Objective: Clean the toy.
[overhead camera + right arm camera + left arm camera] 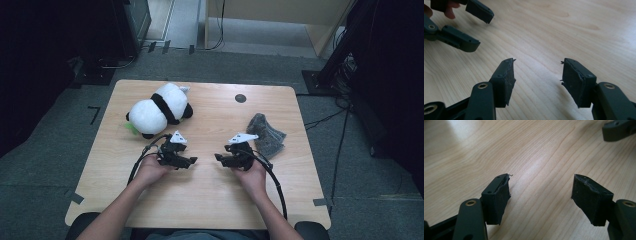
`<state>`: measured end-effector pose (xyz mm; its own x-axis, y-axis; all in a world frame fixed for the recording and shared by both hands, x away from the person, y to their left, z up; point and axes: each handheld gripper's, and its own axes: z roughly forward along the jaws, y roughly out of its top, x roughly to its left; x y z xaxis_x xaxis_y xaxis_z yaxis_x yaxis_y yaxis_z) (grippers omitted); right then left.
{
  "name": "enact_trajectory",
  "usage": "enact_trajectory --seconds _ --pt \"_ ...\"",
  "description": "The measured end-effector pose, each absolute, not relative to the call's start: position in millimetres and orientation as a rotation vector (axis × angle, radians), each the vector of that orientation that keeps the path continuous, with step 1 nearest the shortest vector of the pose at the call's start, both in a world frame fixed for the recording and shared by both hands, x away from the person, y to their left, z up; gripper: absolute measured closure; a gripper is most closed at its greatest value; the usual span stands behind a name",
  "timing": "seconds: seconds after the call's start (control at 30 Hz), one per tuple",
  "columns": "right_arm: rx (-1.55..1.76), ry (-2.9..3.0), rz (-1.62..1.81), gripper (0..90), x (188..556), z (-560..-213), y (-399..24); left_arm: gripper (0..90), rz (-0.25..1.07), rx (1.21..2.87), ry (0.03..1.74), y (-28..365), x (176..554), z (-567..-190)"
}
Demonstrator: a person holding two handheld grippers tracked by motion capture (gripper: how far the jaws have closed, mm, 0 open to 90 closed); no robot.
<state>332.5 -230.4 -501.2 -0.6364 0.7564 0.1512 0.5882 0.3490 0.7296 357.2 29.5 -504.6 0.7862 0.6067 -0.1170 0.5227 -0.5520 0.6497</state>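
1. High view: the left gripper (192, 161) and the right gripper (218, 158) lie low over the near middle of the wooden table (210, 200), tips turned toward each other with bare wood between them. Each is held in a hand, a black cable looping back from it.
2. The same view takes in the panda plush (157, 110), lying on its side at the far left of the table, just beyond the left gripper, and the grey cloth (267, 132), crumpled at the right, just beside the right gripper's grey plate. Neither gripper touches either thing.
3. Left gripper view: the left gripper (541, 195) has its jaws released, standing apart with nothing but wood grain between the worn black pads. One jaw tip of the right gripper (617, 130) shows in the far right corner.
4. Right gripper view: the right gripper (537, 80) is likewise released, its jaws apart over bare wood. The left gripper (485, 30) shows at far left, jaws parted, with fingertips (450, 12) behind it.
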Motion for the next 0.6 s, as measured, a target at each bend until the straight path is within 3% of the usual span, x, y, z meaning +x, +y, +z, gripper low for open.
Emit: enact_trajectory --seconds 0.33,0.6 --pt "1.193 2.375 1.101 43.3 328.7 -516.0 -219.6 29.0 0.183 2.225 0.764 17.8 348.9 -513.6" --pt "1.146 2.328 1.111 37.1 323.1 -521.7 -215.3 28.4 0.224 2.202 0.746 15.9 345.5 -517.4"
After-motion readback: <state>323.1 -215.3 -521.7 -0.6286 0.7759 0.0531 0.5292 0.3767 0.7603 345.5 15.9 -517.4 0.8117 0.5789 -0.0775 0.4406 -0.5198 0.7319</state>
